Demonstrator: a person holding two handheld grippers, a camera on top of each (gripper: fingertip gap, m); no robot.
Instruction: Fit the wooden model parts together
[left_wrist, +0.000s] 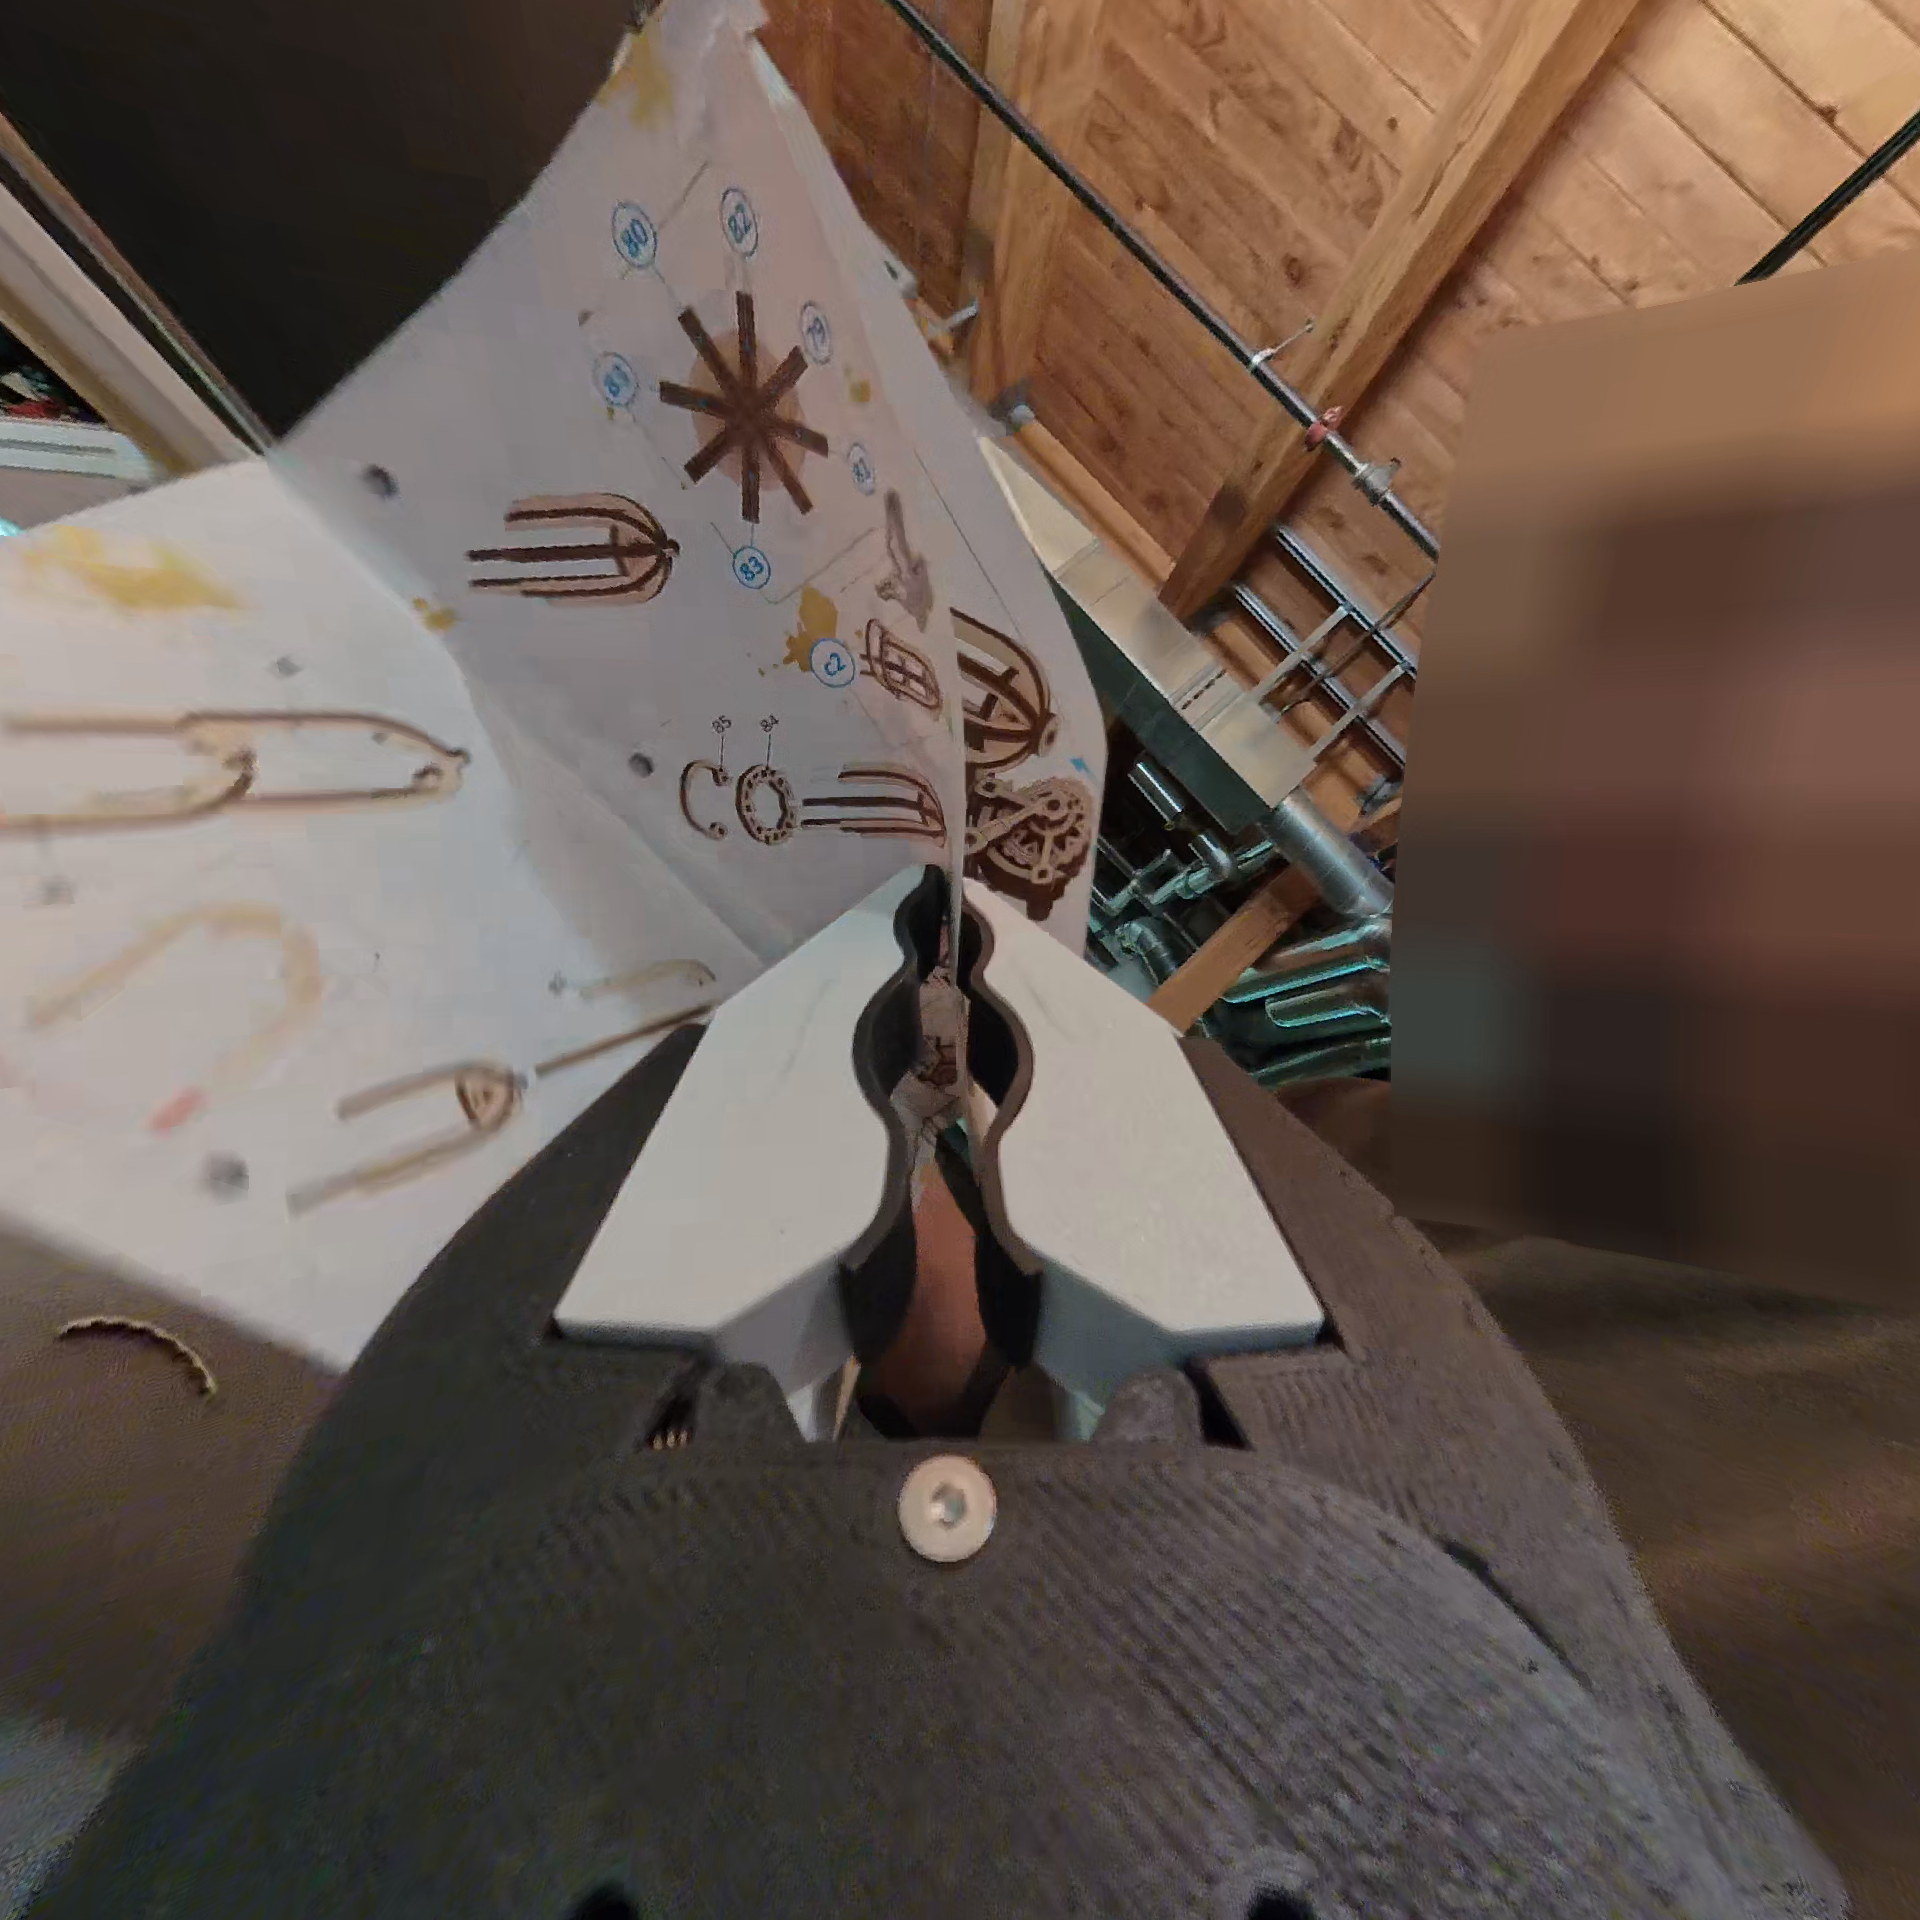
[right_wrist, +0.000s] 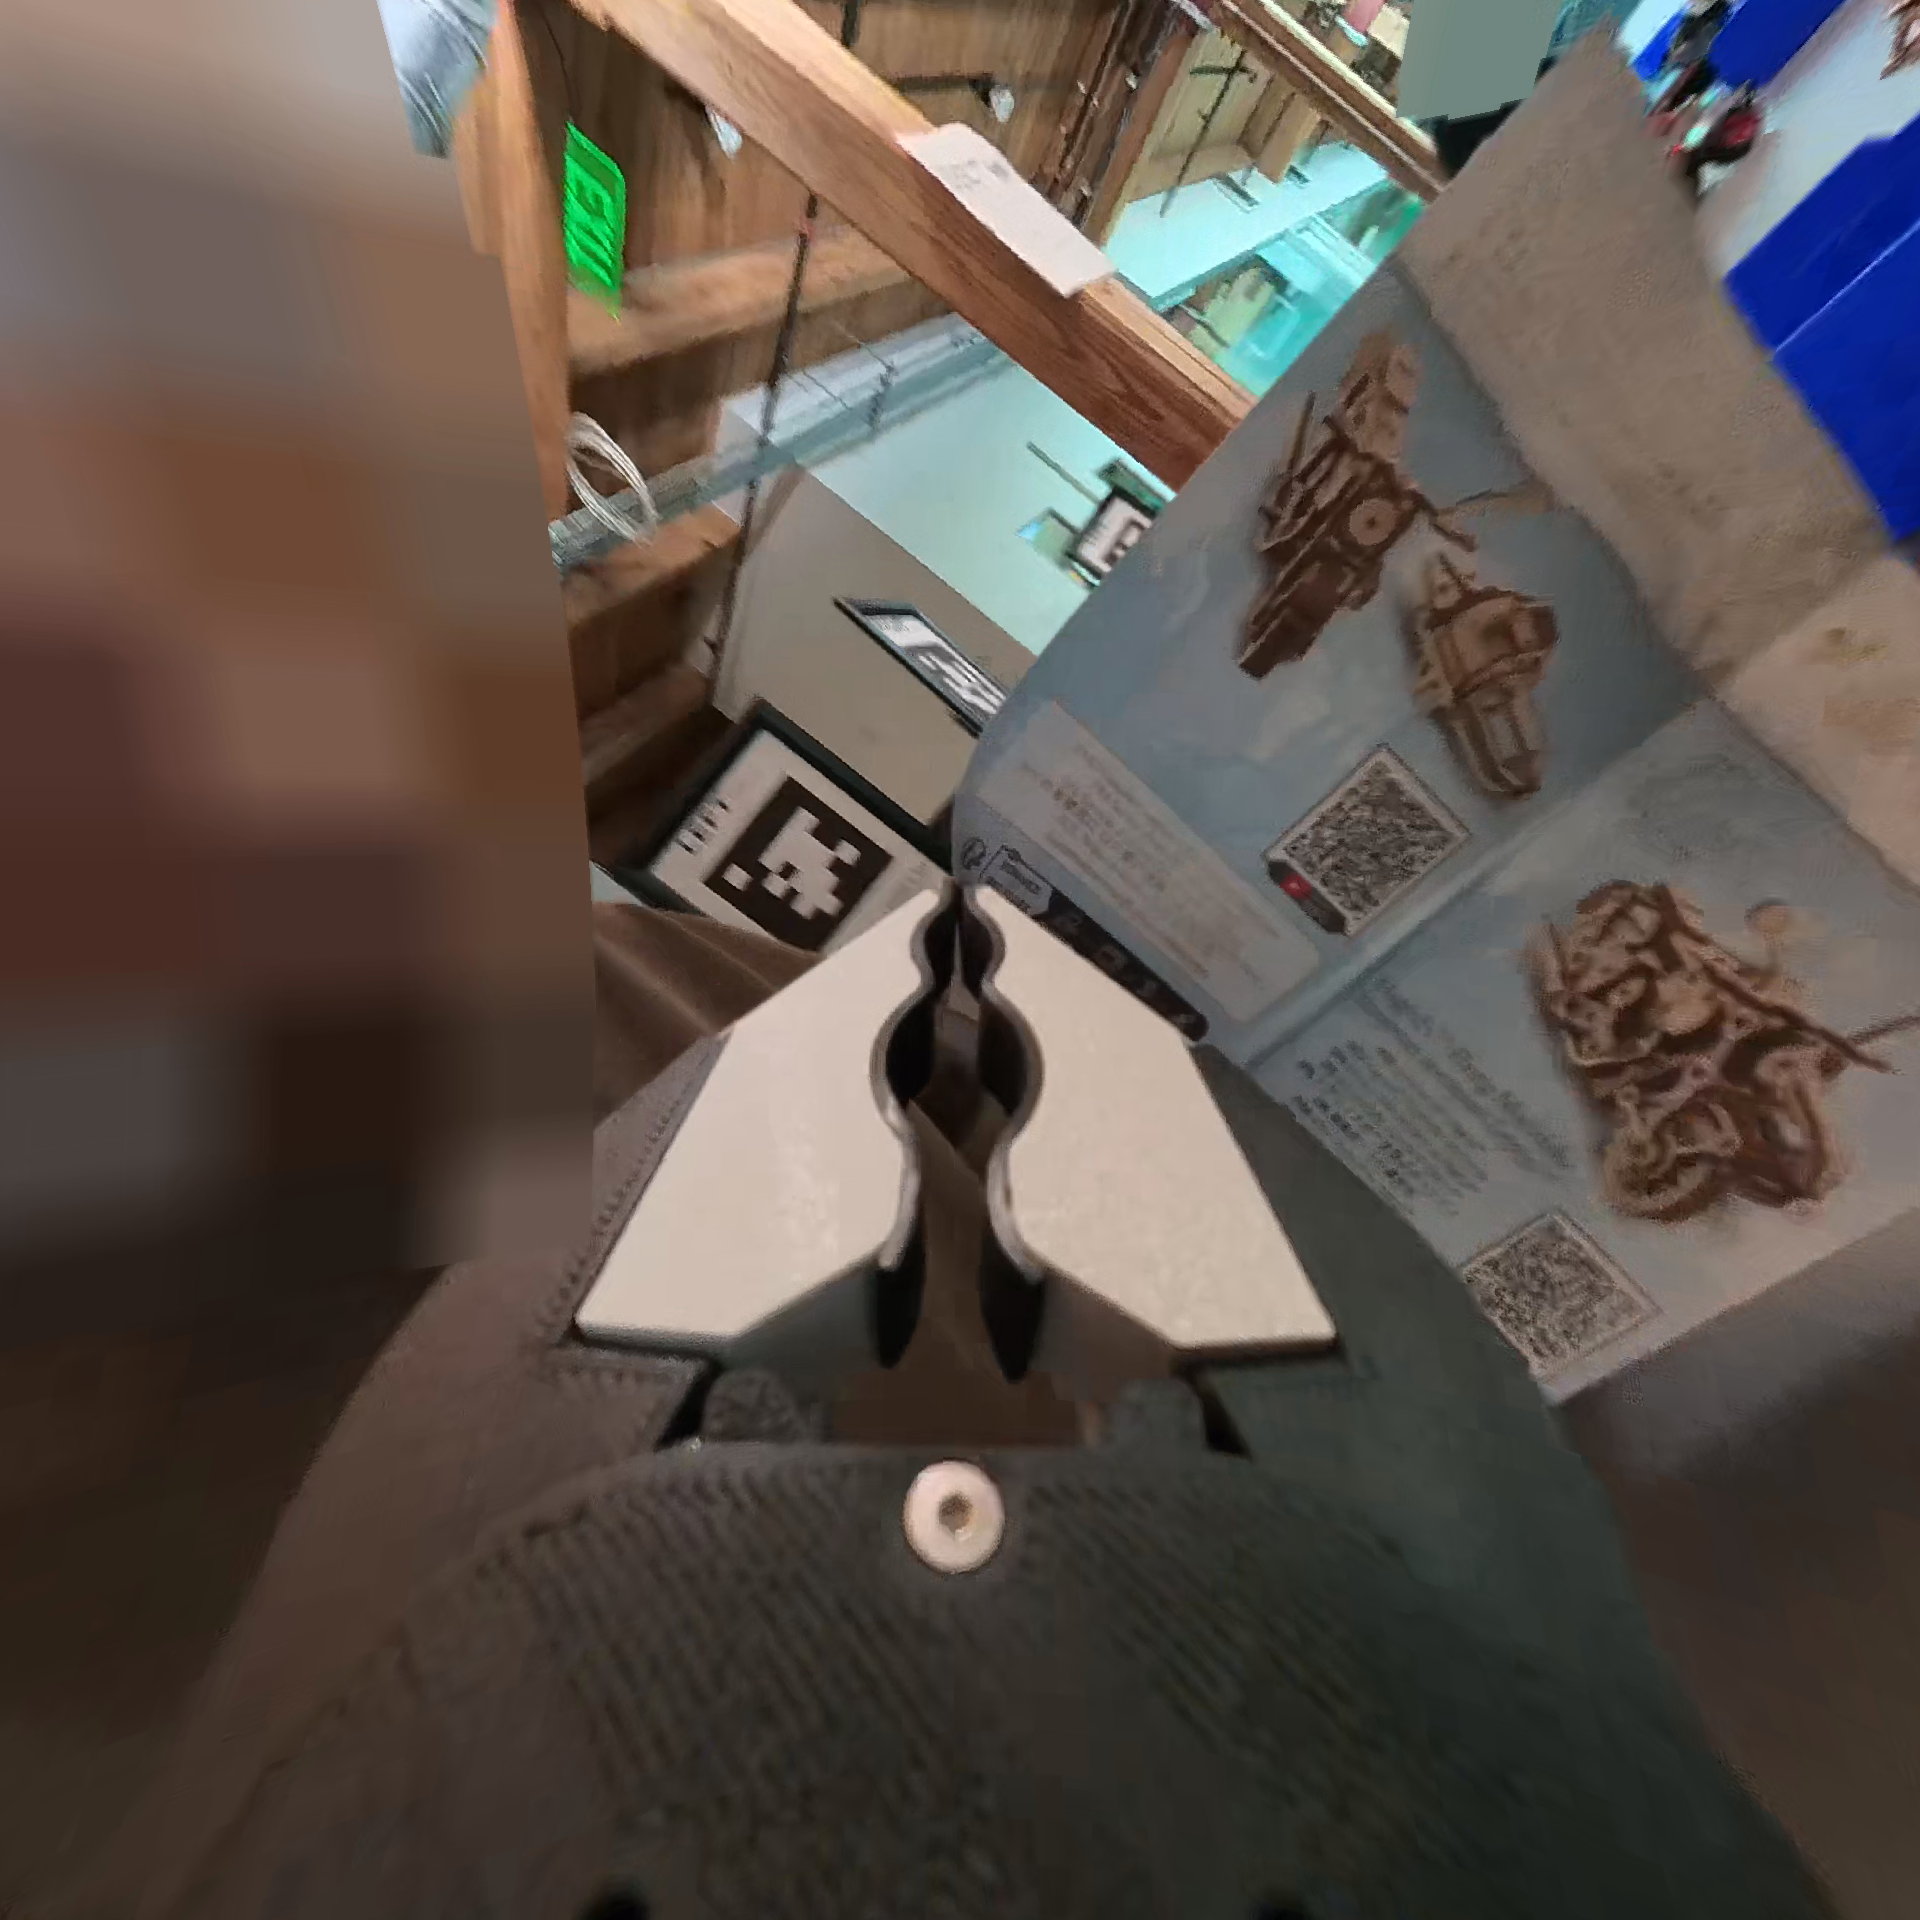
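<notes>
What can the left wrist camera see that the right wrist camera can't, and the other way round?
Only the left view shows the left gripper shut on an instruction sheet printed with part diagrams. Only the right view shows the right gripper shut with nothing visibly between its fingers, a leaflet picturing finished wooden models, and a framed black-and-white marker. Both show wooden beams overhead and no loose wooden parts.

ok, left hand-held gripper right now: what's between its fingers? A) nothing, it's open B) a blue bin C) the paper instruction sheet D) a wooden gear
C: in the left wrist view the left hand-held gripper has its jaws closed on an edge of the paper instruction sheet, which runs down between the two fingers; no wooden part is in its grasp.
</notes>
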